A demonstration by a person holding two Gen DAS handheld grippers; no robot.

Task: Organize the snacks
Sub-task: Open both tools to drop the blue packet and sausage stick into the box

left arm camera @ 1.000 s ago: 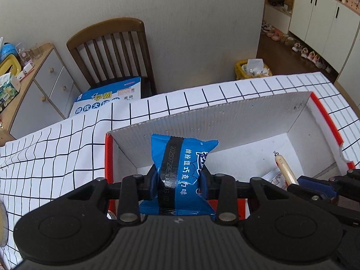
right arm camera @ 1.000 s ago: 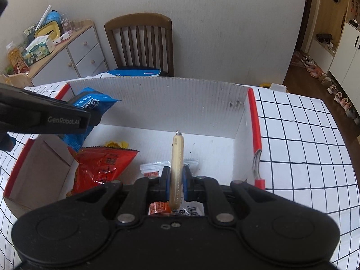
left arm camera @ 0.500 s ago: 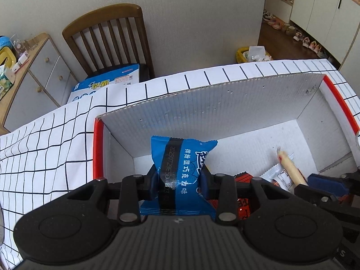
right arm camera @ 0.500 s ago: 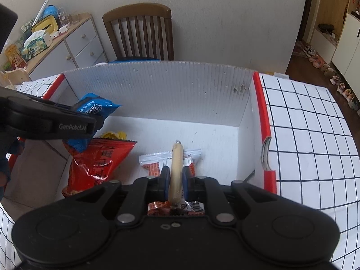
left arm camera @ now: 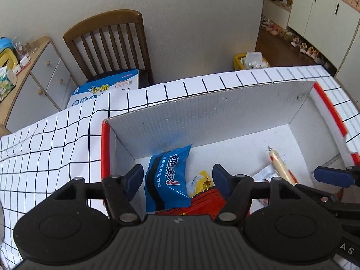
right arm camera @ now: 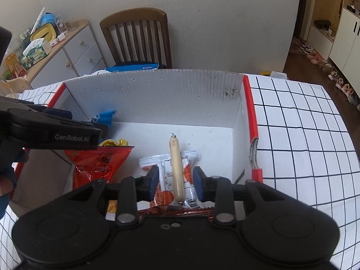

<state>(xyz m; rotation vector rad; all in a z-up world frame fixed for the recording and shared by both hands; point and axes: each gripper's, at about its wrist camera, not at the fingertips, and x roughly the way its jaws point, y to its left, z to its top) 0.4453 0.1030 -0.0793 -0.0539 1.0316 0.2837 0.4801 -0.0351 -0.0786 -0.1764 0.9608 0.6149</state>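
A white cardboard box (left arm camera: 202,117) with red edges stands on the checked tablecloth; it also shows in the right wrist view (right arm camera: 157,94). My left gripper (left arm camera: 177,177) is open above the box's left end. A blue snack bag (left arm camera: 167,177) lies loose inside, leaning on the back wall, beside a red bag (left arm camera: 202,202) and a yellow packet (left arm camera: 200,180). My right gripper (right arm camera: 175,184) is open. A beige sausage stick (right arm camera: 176,168) lies free on a white-and-orange packet (right arm camera: 166,180). The red bag (right arm camera: 99,162) lies to its left.
A wooden chair (left arm camera: 110,42) holding a blue-and-white carton (left arm camera: 105,87) stands behind the table. A drawer cabinet (right arm camera: 74,54) with clutter is at the back left. White cupboards (left arm camera: 324,15) and shoes line the right.
Both grippers opened. The blue bag dropped from the left gripper into the box. The sausage stick dropped from the right gripper onto the white packet.
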